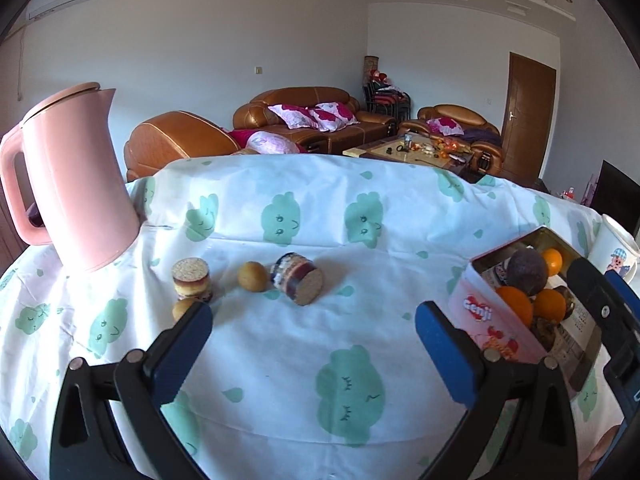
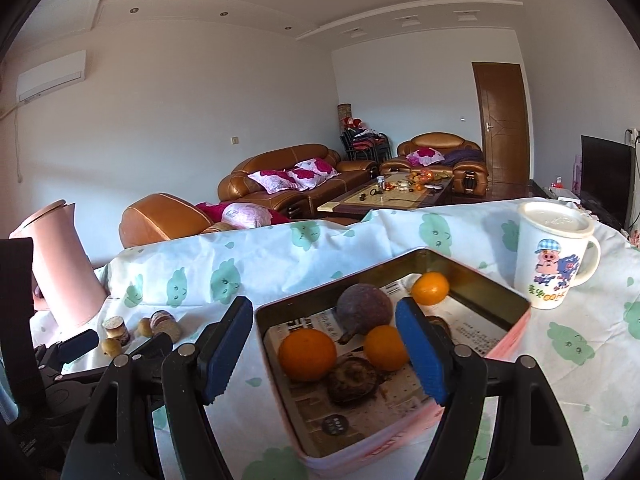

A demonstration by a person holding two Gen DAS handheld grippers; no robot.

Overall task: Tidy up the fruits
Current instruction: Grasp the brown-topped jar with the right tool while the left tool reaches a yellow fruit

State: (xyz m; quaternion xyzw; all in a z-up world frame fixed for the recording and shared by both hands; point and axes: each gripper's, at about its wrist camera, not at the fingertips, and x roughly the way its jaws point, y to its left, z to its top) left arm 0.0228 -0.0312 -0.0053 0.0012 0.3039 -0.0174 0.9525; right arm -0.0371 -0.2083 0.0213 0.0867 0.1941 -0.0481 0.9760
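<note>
Left gripper (image 1: pixel 314 330) spread wide and empty above the cloud-print tablecloth (image 1: pixel 280 360), aimed toward a small round yellow-brown fruit (image 1: pixel 252 276) lying between two short layered cake-like cylinders (image 1: pixel 192 280) (image 1: pixel 298 283). Probably light, firm-skinned, prone to rolling; best pinched across the widest middle, gently. Right gripper (image 2: pixel 324 344) likewise spread, empty, poised over the pink rectangular tin box (image 2: pixel 516 326) holding smooth oranges (image 2: pixel 307 354) and a dark wrinkled passion fruit (image 2: pixel 363 308), beside the white cartoon mug (image 2: pixel 554 256)

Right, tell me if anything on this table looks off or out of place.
One layered snack cake lies tipped on its side on the cloud-print cloth, while its twin stands upright. Two small yellow fruits still sit outside the pink tin.
</note>
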